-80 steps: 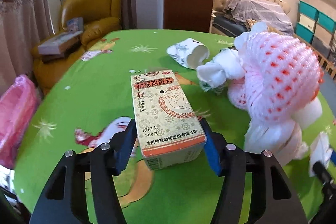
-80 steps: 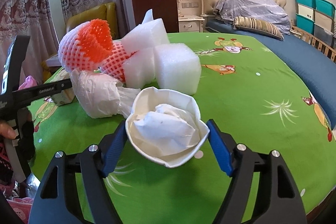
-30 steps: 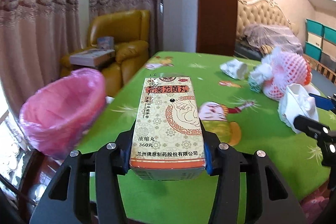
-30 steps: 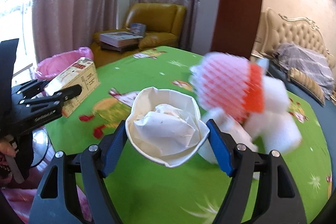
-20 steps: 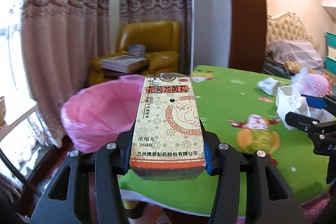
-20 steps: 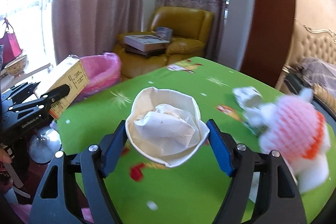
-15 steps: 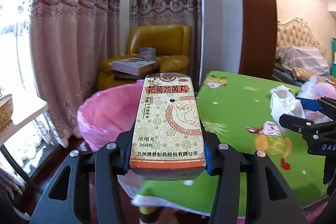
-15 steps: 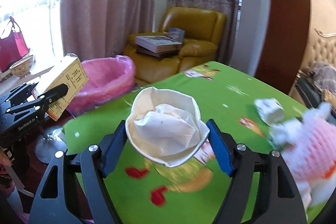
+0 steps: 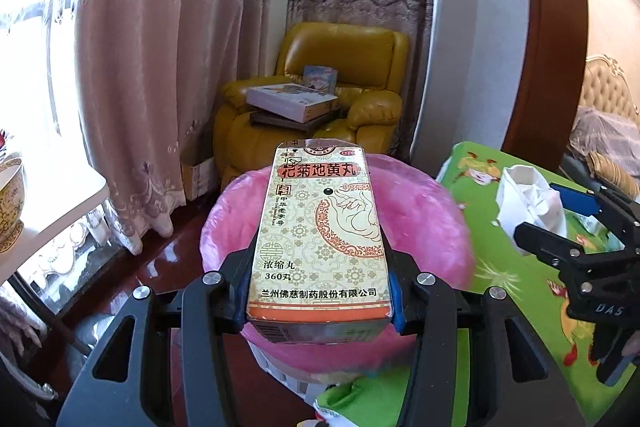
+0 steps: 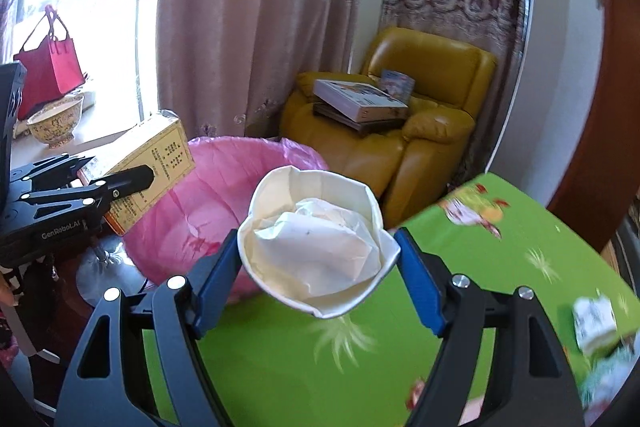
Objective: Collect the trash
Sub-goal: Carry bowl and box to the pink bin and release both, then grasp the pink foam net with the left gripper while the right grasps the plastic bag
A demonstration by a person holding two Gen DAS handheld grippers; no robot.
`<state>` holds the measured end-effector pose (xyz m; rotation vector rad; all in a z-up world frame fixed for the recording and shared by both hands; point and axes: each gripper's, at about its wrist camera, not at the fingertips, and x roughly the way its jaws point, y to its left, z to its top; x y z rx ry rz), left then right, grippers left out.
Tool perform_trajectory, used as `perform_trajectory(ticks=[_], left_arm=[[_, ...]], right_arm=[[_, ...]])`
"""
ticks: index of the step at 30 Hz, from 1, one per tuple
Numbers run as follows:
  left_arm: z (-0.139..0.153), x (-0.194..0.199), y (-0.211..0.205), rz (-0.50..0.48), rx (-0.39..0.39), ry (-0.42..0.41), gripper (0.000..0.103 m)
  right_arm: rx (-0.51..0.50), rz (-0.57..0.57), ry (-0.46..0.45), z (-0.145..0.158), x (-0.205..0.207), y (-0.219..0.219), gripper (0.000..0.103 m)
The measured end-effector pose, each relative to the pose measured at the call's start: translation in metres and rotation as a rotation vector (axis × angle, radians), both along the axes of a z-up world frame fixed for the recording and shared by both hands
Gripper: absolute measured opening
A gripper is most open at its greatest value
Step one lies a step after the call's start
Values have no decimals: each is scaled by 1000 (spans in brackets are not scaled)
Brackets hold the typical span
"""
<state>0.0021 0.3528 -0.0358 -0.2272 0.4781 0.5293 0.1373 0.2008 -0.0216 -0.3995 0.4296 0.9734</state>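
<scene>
Two tools grip trash: left tool (image 9: 318, 301) a printed cardboard box (image 9: 320, 235), right tool (image 10: 318, 273) a crumpled paper cup (image 10: 316, 239).

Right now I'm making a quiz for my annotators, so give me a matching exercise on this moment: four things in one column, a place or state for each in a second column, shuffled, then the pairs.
Things:
1. medicine box
2. paper cup
3. flat white box
4. pink bin liner

Places or states:
A. lying on the yellow armchair
B. clamped in the right gripper, stuffed with crumpled paper
C. open, beside the green tablecloth
D. clamped in the left gripper

Pairs: 1-D, 2-B, 3-A, 4-C
</scene>
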Motion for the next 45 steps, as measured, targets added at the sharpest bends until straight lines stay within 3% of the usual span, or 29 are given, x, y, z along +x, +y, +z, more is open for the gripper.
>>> perform_trajectory(ticks=[7,11,13,17,21,24,26,30,36,45], left_arm=[[4,11,35,14,-49,-14,47],[4,19,46,10,-65,-10,48],[5,19,45,24,-50,-13,57],[12,7,37,67,3,-36,82],[20,-7,22,104,63,-51,84],[25,-16,2,110,106,-60,96],[29,-19,-18,91,141,-80,96],[36,-16,-54,17,172,-94,96],[35,11,-121,-197,121,-96,96],[21,55,-223,-494,64,-31,96]], right_arm=[[-23,86,-29,-1,-2,43,76],[-6,151,6,-2,3,57,85],[13,140,0,0,4,54,87],[45,100,-9,9,6,33,87],[73,57,-37,20,-6,-4,87],[93,12,-55,27,-17,-37,87],[106,-22,-59,32,-20,-60,87],[153,-118,-42,44,-20,-124,87],[194,-277,-20,45,-21,-216,87],[196,-521,25,17,-21,-346,87]])
